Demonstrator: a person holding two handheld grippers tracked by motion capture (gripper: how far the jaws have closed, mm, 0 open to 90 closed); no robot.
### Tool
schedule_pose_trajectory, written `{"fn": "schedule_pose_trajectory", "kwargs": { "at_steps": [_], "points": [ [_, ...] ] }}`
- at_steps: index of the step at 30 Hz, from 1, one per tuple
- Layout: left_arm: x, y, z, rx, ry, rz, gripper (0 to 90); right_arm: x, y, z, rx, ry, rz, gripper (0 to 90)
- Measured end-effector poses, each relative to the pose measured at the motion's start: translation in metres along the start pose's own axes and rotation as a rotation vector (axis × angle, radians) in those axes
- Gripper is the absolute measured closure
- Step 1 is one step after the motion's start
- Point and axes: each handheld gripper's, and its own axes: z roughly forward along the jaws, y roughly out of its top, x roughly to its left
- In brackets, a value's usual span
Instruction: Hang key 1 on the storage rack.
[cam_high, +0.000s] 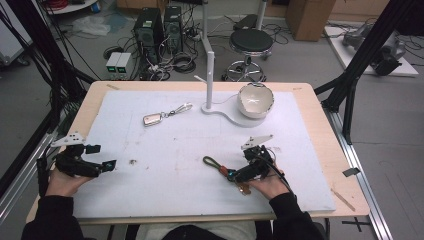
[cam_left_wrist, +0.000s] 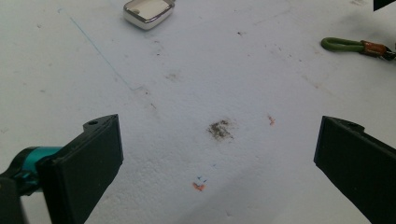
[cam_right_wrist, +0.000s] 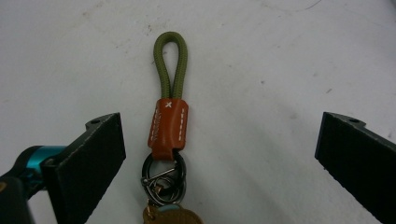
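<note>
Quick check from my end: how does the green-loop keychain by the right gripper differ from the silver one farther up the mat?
The green-loop keychain has an olive cord loop, a brown stitched leather band and dark rings; the silver keychain is a shiny rounded metal tag on a thin clasp. The green one lies between the open jaws of the right gripper; the silver one lies apart from both grippers, nearer the white bowl. Both lie flat on the white mat, ungripped.
</note>
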Motion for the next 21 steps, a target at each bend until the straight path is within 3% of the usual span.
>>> {"fn": "schedule_pose_trajectory", "kwargs": {
  "at_steps": [9,10,15,16,19,21],
  "points": [
    [0.0,0.0,0.0,-0.001,0.012,0.004,1.7,0.011,0.004,0.012,0.045,0.011,-0.028,0.7],
    [0.001,-0.001,0.001,0.003,0.012,0.006,1.7,0.013,0.005,0.014,0.044,0.006,-0.036,4.7],
    [0.0,-0.001,0.001,0.005,0.009,0.007,1.7,0.017,0.006,0.017,0.048,0.006,-0.042,7.4],
    [0.0,-0.001,0.001,0.005,0.01,0.008,1.7,0.018,0.007,0.019,0.052,0.019,-0.053,16.1],
    [0.0,-0.001,0.001,0.003,0.014,0.008,1.7,0.021,0.008,0.021,0.057,0.024,-0.065,17.4],
    [0.0,-0.001,0.0,-0.003,0.022,0.012,1.7,0.024,0.008,0.023,0.064,0.022,-0.075,22.8]
  ]
}}
